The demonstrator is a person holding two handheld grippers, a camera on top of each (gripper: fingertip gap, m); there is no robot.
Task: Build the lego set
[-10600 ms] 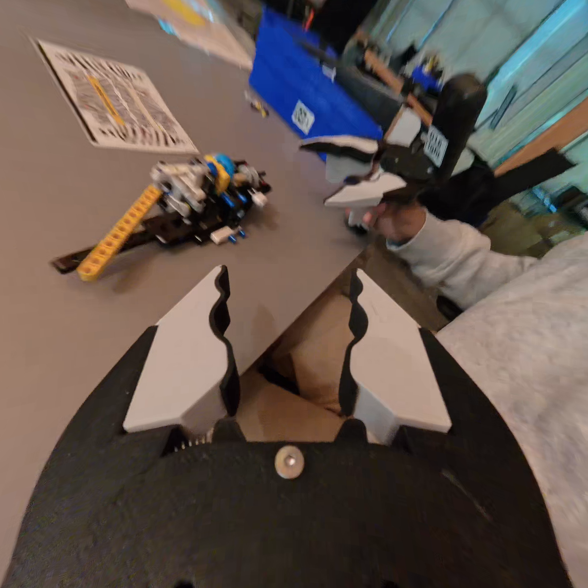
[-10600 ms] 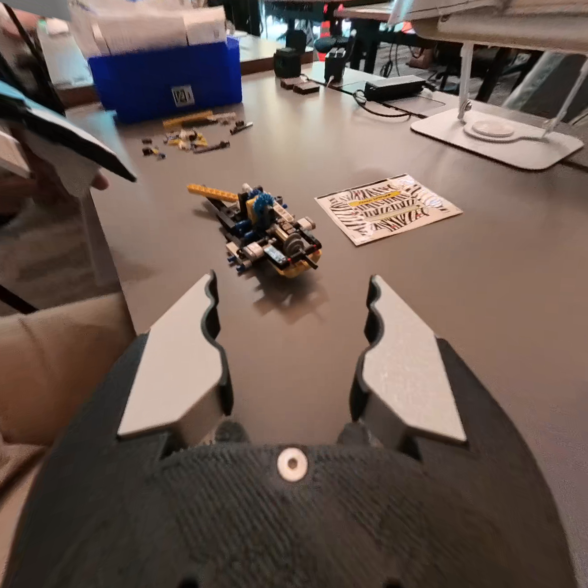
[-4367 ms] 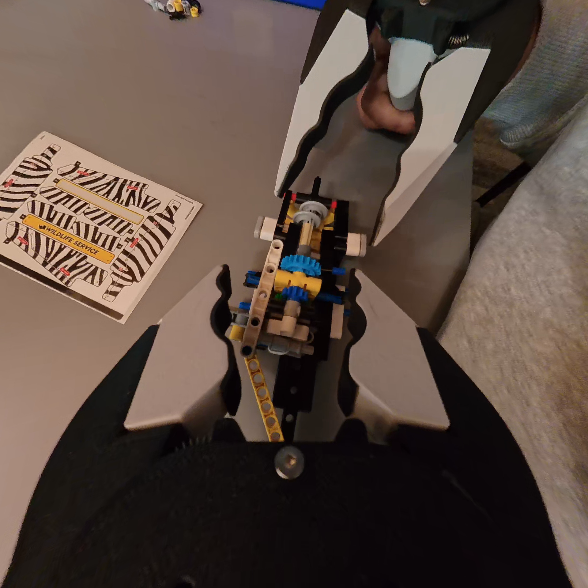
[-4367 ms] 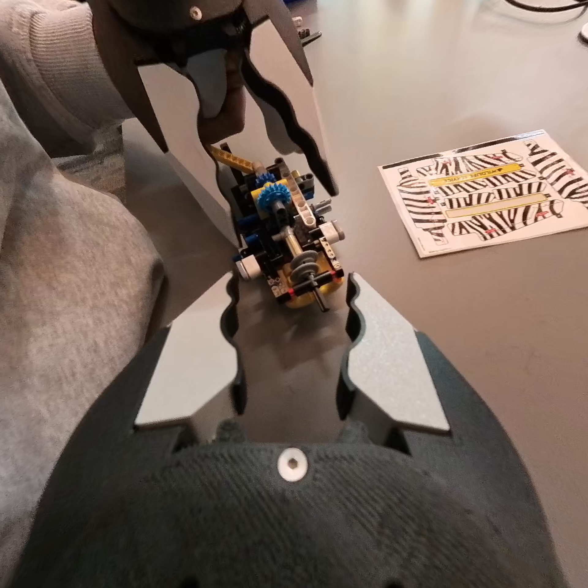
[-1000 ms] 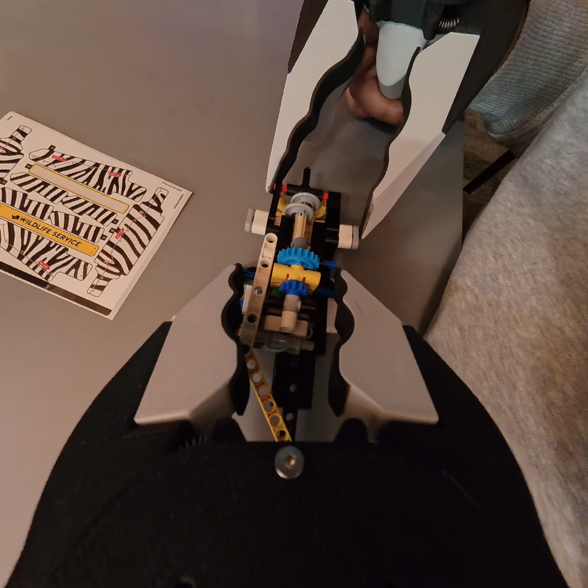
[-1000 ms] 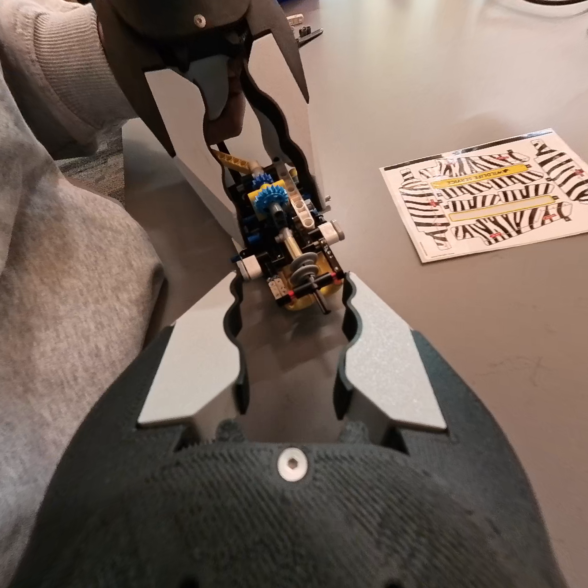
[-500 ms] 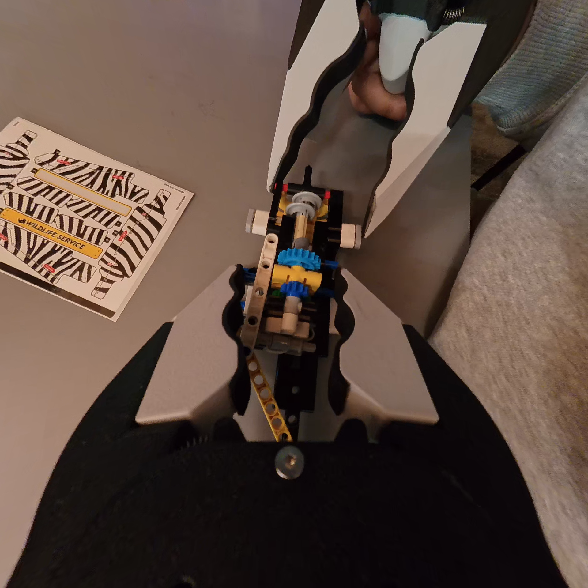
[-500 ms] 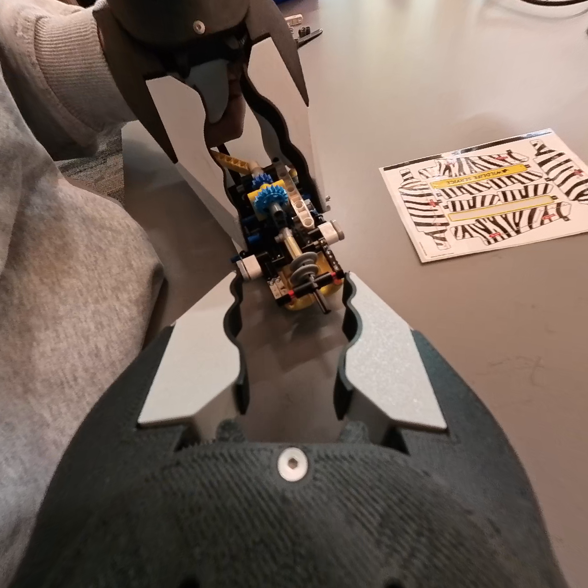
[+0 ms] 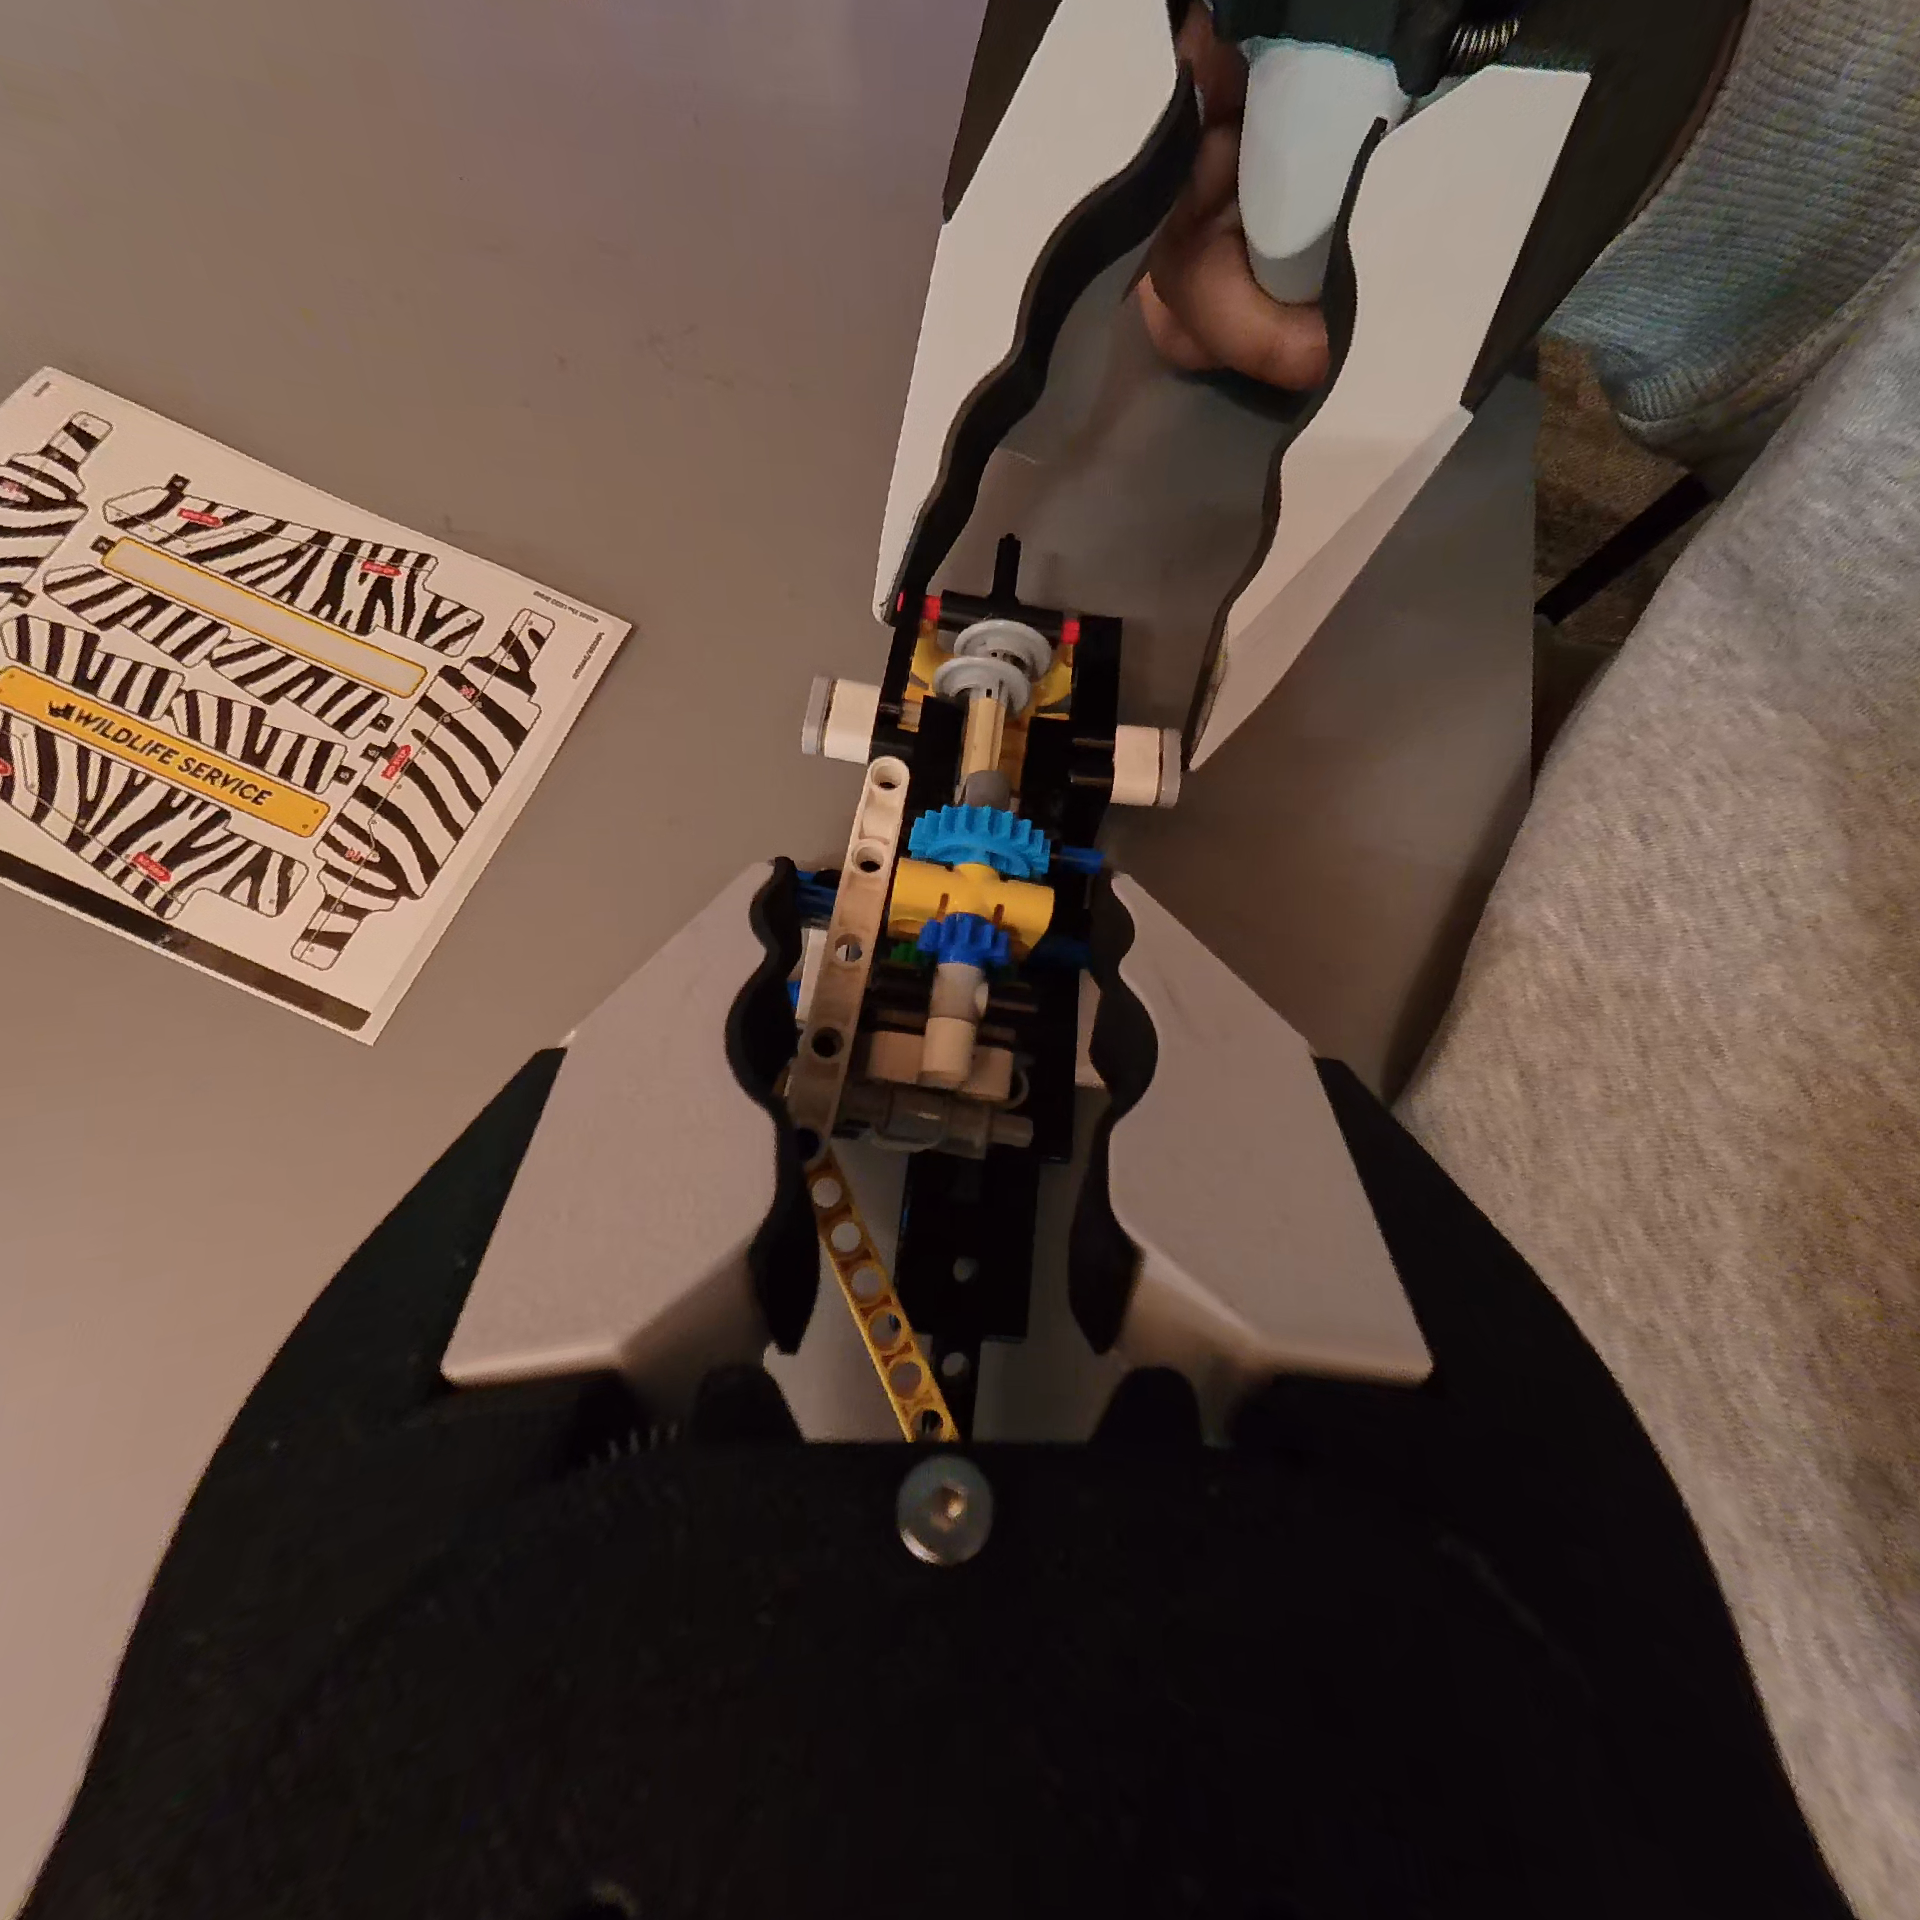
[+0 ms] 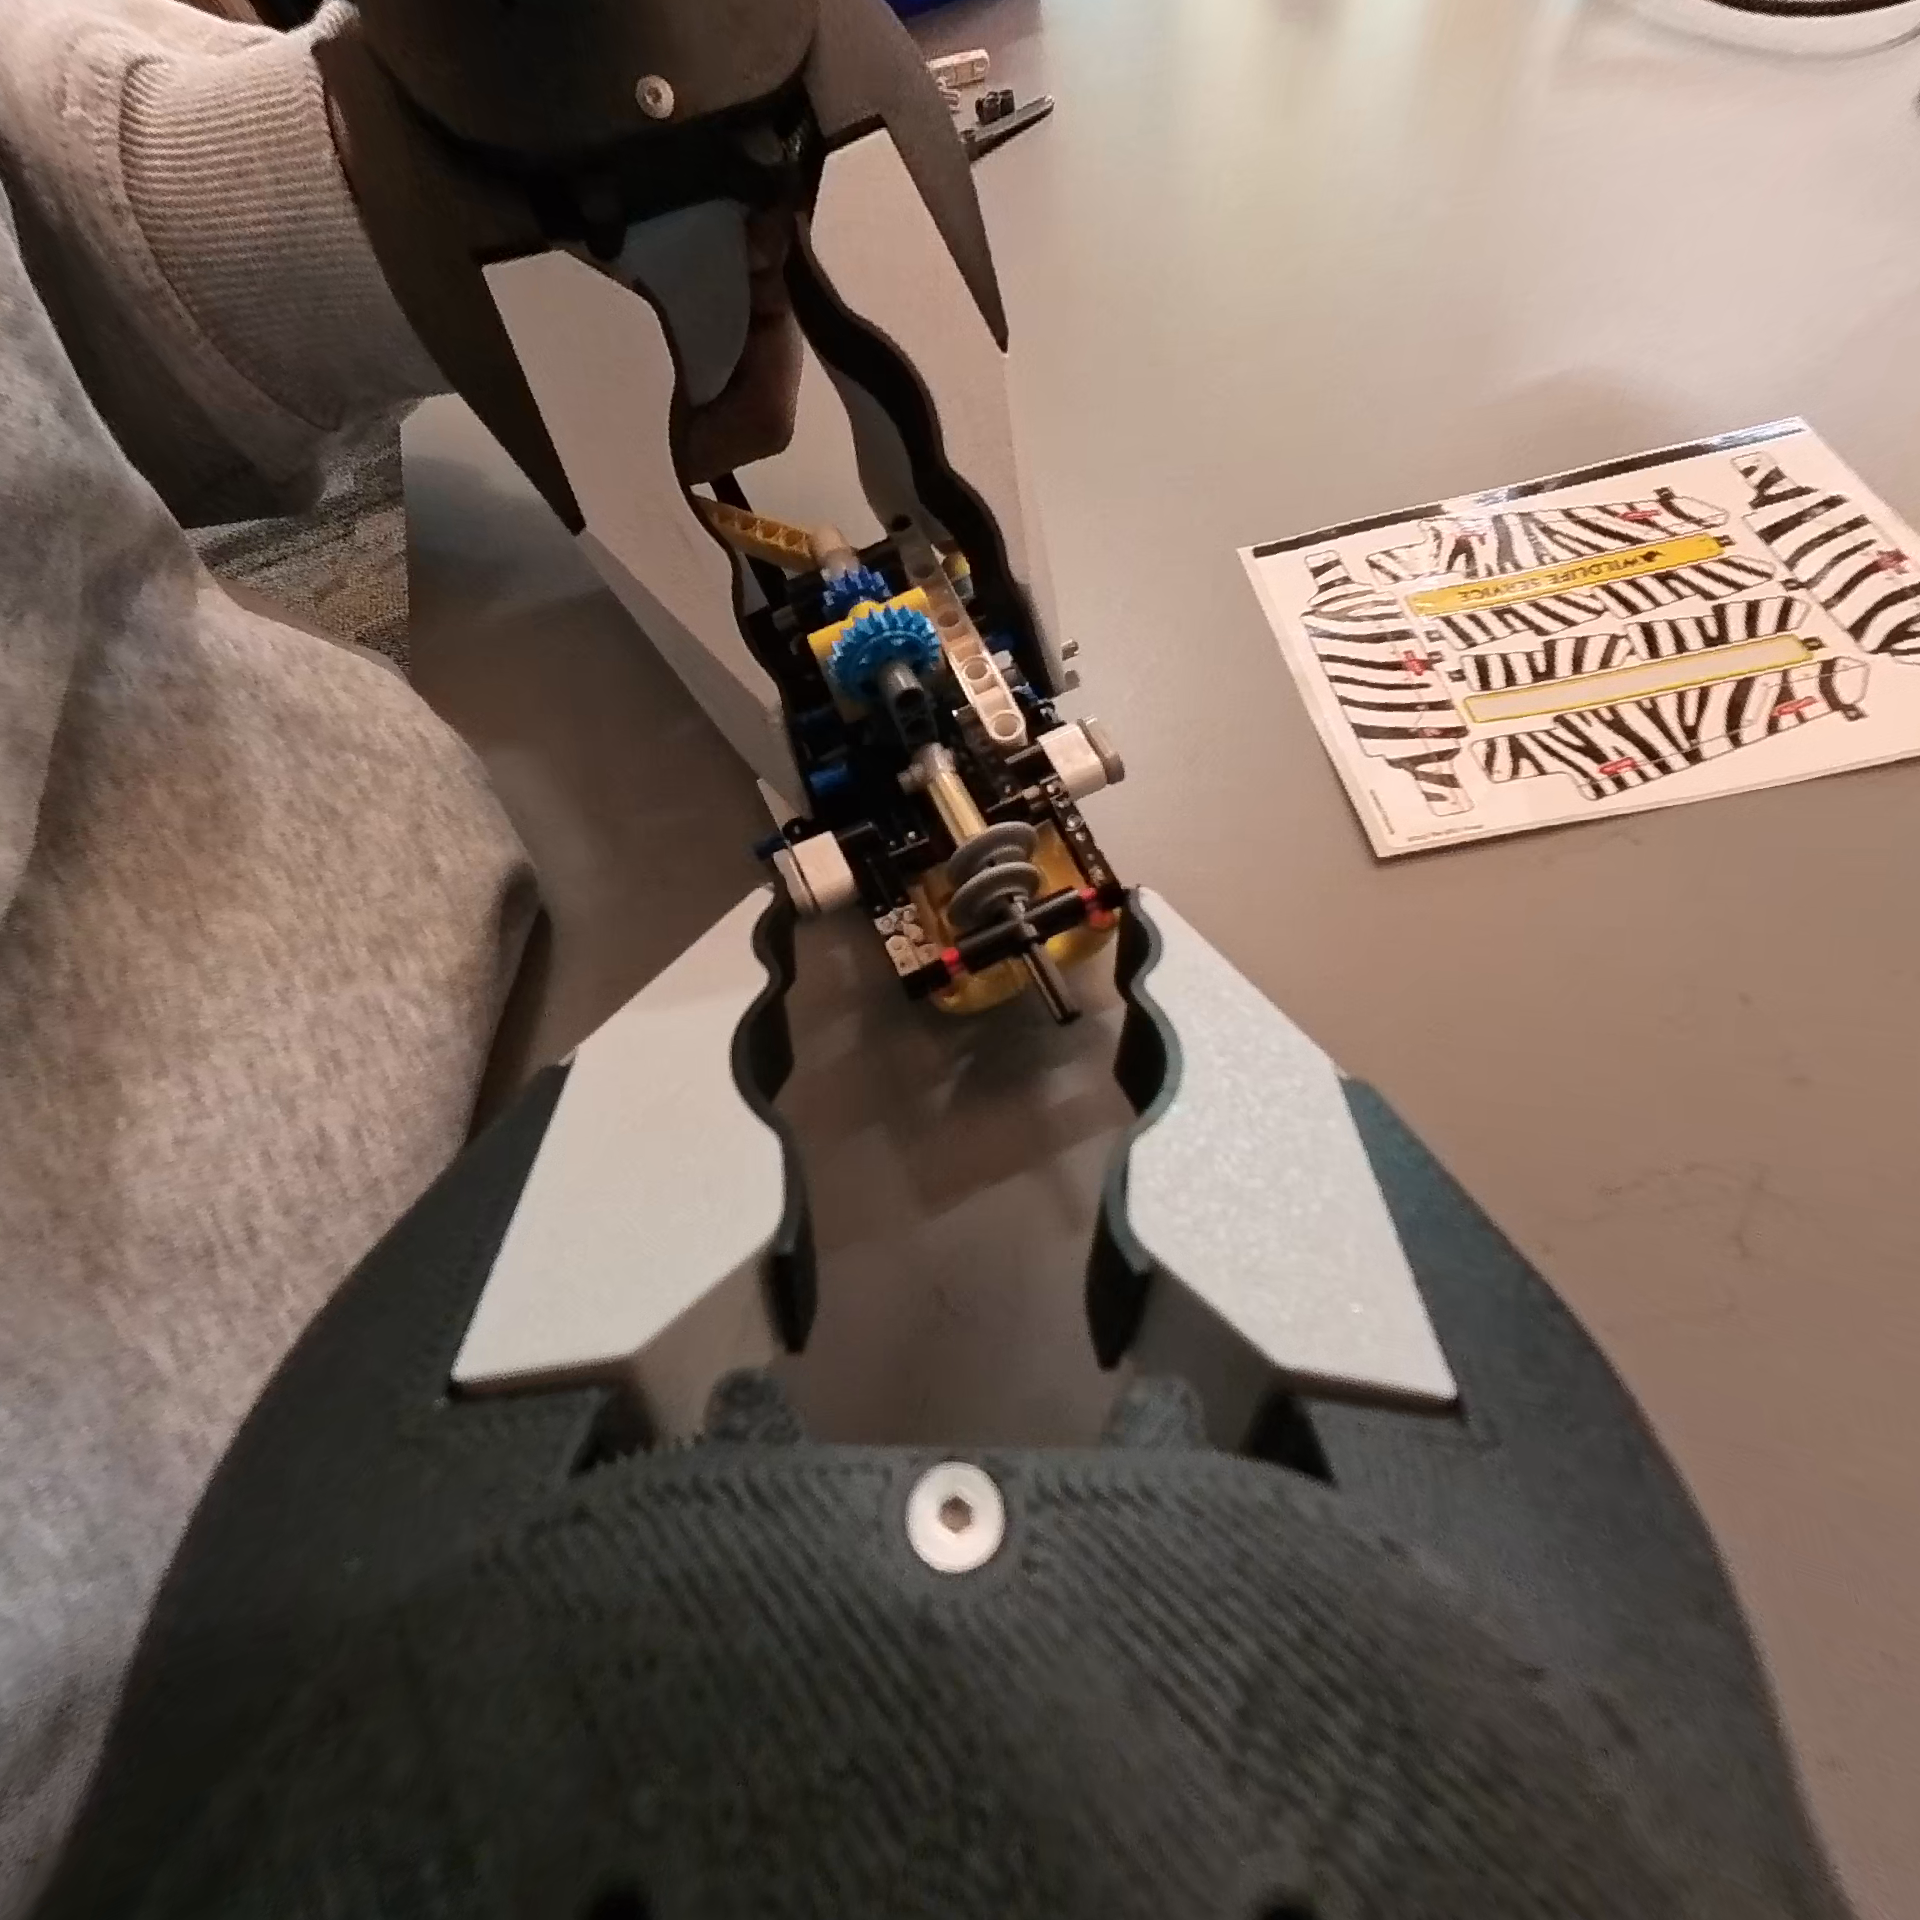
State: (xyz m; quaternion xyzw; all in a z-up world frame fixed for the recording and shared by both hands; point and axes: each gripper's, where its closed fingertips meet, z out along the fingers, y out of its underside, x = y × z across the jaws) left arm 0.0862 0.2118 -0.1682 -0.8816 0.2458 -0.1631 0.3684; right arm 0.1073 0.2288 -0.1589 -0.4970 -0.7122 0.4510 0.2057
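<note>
The partly built lego model (image 9: 977,894) lies on the grey table (image 9: 520,260). It has a black frame, blue gears, a yellow block, a grey holed beam and a yellow holed beam (image 9: 883,1320) at the rear. My left gripper (image 9: 940,894) is shut on the model's middle, its fingers pressed against both sides. My right gripper (image 10: 951,920) is open, its tips on either side of the model's front end (image 10: 997,894) with the grey pulley wheels. Each gripper shows from the front in the other's view: the right (image 9: 1049,675), the left (image 10: 894,634).
A zebra-striped sticker sheet (image 9: 260,707) lies flat on the table beside the model; it also shows in the right wrist view (image 10: 1610,634). A few loose parts (image 10: 987,94) lie far back. The person's grey sleeve and clothing (image 10: 208,831) fill the table's near side. The tips of both grippers are at nearly the same place.
Both grippers came in from apart to the model. The left fingers closed onto its sides between 4.4 s and 1 s ago. In the last second almost nothing has moved.
</note>
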